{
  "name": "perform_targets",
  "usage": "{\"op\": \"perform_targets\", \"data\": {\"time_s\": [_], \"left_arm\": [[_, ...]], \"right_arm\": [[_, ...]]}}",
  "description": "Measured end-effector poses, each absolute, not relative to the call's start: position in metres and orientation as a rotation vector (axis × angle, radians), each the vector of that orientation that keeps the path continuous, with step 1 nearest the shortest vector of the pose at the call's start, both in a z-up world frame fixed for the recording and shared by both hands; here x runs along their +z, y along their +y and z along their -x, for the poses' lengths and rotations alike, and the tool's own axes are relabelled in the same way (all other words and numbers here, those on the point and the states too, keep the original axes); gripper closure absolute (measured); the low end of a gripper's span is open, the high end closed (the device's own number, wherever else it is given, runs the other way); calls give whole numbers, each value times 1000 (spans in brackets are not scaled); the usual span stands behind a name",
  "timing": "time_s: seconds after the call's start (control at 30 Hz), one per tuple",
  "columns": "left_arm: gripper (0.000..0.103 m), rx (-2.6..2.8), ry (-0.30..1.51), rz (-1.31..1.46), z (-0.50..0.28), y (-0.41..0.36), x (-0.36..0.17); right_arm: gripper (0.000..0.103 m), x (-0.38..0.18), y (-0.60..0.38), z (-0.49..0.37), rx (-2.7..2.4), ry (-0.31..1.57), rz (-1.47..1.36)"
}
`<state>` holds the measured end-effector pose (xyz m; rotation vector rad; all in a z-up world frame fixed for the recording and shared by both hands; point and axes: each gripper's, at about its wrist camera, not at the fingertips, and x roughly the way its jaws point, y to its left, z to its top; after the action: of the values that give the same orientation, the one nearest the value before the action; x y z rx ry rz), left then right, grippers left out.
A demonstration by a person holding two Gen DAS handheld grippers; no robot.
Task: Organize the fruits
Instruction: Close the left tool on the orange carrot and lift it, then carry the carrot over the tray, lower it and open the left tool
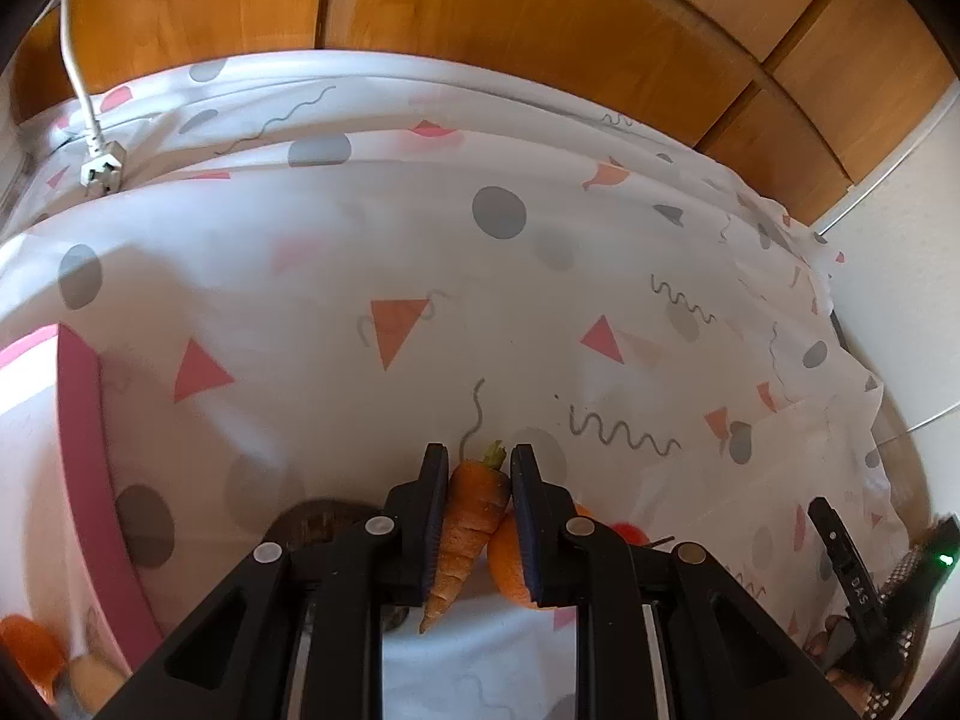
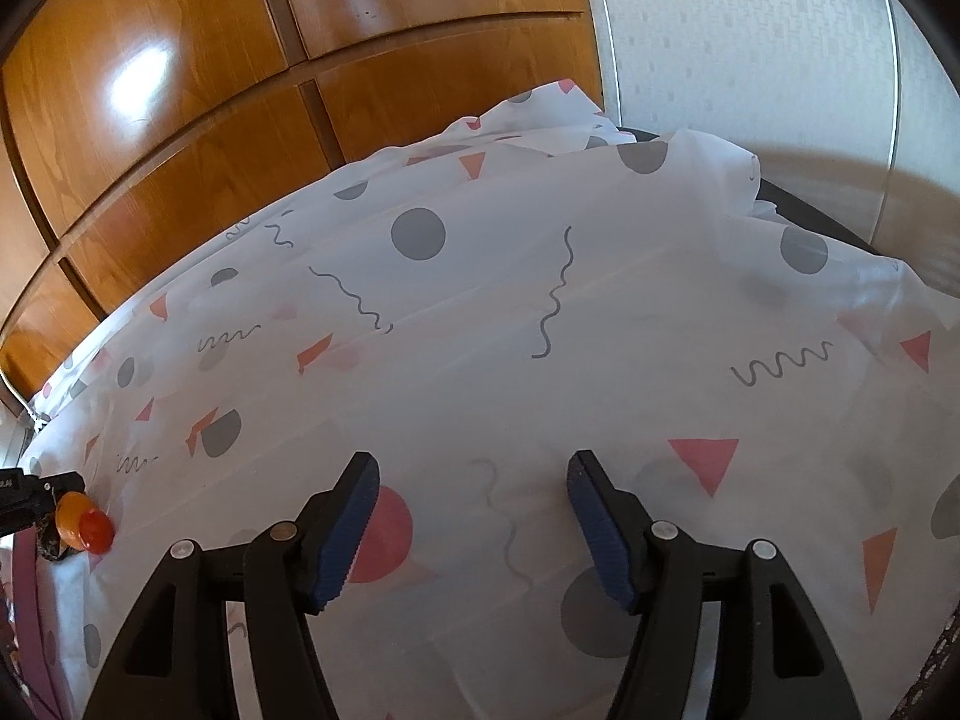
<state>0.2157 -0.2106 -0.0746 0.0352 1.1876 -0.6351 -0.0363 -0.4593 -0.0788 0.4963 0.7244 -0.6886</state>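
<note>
Carrot (image 1: 465,525) clamped between left gripper (image 1: 479,468) pads, tip toward camera | step: carrying it, judged mid-transfer; next calls for clearing the orange (image 1: 510,564) below, reaching pink-rimmed tray (image 1: 84,450) at left | right gripper (image 2: 474,474) spread wide, empty, hovering over patterned cloth (image 2: 540,312) | wooden cabinets (image 2: 180,120) beyond.

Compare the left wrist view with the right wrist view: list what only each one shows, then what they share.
Only the left wrist view: the left gripper shut on a carrot, a white plug, and a pink tray edge at left.

Only the right wrist view: the right gripper open with nothing between its fingers, and a pale papered wall.

Both: the patterned tablecloth, the wooden cabinet doors, an orange and a small red fruit beside it.
</note>
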Motion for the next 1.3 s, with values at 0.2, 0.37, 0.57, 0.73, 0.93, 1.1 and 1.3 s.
{"op": "perform_targets", "data": {"time_s": [0.2, 0.37, 0.57, 0.73, 0.93, 1.1, 1.3], "left_arm": [[82, -653, 1110, -17, -192, -196, -50], [82, -659, 1043, -38, -164, -184, -30], [82, -628, 1019, 9, -140, -158, -19], [82, -582, 973, 66, -127, -117, -5], [82, -475, 946, 140, -119, -55, 0], [82, -378, 952, 194, -117, -8, -9], [82, -314, 987, 230, -111, 23, -30]], "right_arm": [[35, -80, -459, 36, -689, 723, -495], [34, -80, -458, 36, -689, 726, -486], [34, -80, -457, 34, -695, 734, -477], [34, -80, -455, 32, -703, 747, -459], [34, -80, -453, 30, -711, 761, -443], [34, -79, -452, 28, -717, 771, -428], [34, -80, -451, 26, -724, 785, -411]]}}
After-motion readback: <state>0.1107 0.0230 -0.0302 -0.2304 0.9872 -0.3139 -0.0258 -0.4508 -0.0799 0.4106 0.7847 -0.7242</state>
